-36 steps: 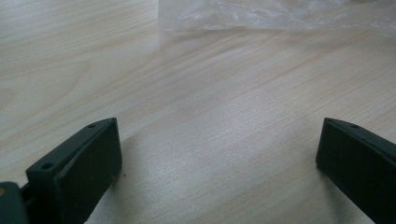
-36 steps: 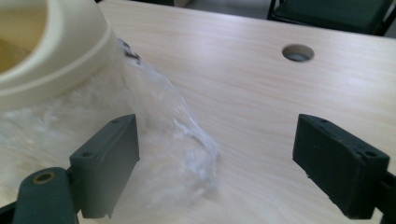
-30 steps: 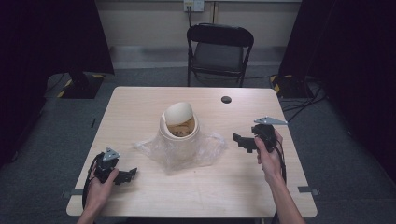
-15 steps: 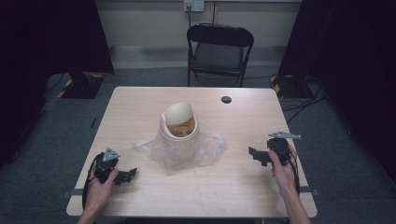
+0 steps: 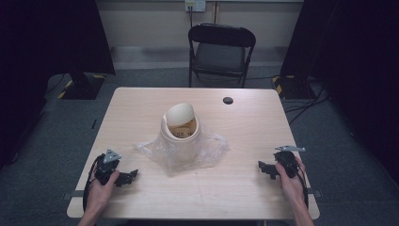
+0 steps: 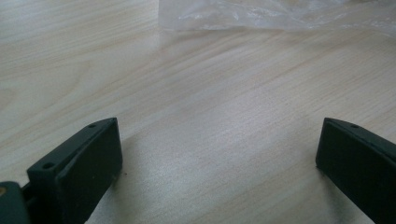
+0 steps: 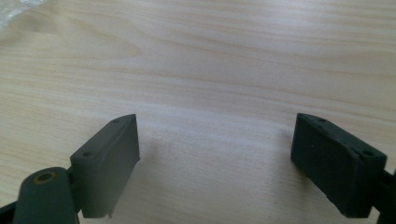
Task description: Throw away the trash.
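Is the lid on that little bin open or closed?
Open. In the high view the cream bin's rounded lid is tipped up and back, and you can see into its brownish inside. The bin stands upright on a crumpled clear plastic bag.

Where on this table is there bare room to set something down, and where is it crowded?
Bare wood runs along the near edge of the table between the left tool and right tool, and across the far strip beside the small black disc. The middle is crowded: the cream bin stands on a spread clear plastic bag.
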The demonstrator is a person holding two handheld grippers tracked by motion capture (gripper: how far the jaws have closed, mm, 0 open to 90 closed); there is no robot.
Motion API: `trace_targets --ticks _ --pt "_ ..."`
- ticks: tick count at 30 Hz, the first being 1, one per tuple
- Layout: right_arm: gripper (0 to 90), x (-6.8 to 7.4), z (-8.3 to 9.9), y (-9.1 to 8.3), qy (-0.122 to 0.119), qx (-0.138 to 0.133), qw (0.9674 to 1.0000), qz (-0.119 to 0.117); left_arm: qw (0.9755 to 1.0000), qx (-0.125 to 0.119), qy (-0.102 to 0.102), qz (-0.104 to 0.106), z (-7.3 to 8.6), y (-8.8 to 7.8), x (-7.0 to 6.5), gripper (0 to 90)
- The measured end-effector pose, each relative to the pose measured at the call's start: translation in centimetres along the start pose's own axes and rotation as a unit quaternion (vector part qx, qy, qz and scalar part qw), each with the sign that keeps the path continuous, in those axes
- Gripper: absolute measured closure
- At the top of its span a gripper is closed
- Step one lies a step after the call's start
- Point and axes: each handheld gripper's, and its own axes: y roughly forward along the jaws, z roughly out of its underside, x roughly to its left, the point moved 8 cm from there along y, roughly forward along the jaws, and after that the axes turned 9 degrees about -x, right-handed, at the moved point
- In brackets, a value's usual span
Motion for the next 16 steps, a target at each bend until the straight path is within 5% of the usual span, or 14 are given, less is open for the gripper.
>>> trace_targets --ticks 7,16 --pt "10.9 0.46 0.56 0.26 -0.019 -0.042 0.9987 0.022 1.0 -0.001 0.0 -0.001 0.01 -0.02 -0.04 0.2" --pt "10.8 0.5 0.58 0.25 -0.017 -0.042 0.9988 0.021 1.0 -0.001 0.0 0.0 0.01 -0.02 -0.04 0.2"
